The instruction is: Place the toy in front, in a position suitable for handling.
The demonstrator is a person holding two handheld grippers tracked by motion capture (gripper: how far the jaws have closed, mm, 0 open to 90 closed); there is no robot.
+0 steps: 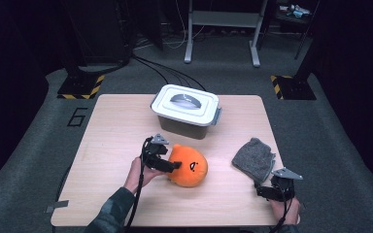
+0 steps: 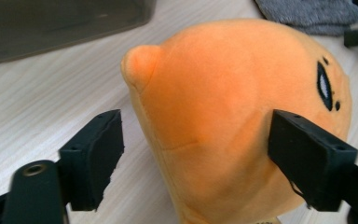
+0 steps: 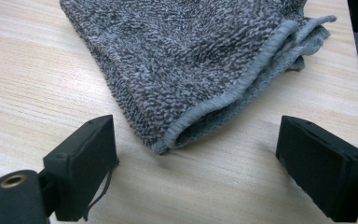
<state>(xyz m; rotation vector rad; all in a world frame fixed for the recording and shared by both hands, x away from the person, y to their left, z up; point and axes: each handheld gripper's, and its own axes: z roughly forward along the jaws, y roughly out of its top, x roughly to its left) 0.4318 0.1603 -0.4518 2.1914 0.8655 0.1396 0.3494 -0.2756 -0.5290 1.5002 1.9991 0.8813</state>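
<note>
Plush toy (image 2: pixel 233 121) between spread left gripper (image 2: pixel 196 154) jaws, right gripper (image 3: pixel 196 163) released before towel (image 3: pixel 191 60) edge.

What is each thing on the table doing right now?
Orange plush toy: resting on the table, between the left gripper's open jaws.
Left gripper: open, one pad apart from the toy.
Grey cloth: folded, lying flat, untouched.
Right gripper: open, short of the cloth's edge.
Bin: lid on, closed.
</note>
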